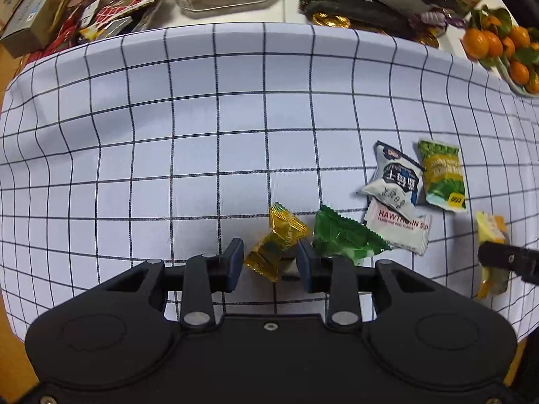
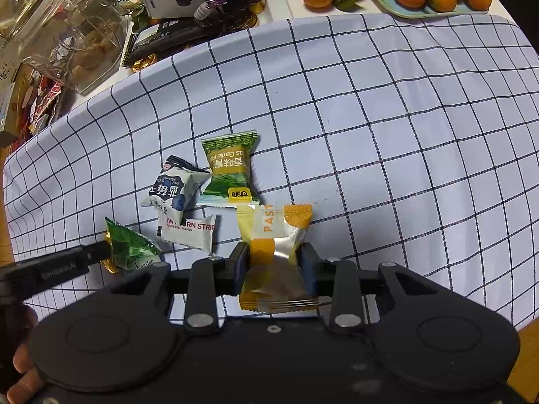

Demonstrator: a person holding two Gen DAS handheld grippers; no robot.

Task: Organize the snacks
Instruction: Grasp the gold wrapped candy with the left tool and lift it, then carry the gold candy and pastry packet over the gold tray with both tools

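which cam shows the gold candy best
The left wrist view. There the gold candy lies in full sight on the checked cloth, between the left gripper's open fingers, beside the green packet. In the right wrist view only a gold sliver peeks out behind the green packet and the left gripper's finger.

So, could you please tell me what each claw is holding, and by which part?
The right claw pinches the yellow pastry packet across its middle. The left claw straddles the gold candy; grip unclear.

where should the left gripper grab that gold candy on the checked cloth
Grip the gold candy across its fat middle, coming straight down from above. It lies flat between the left gripper fingers, and its twisted ends are thin and would slip.
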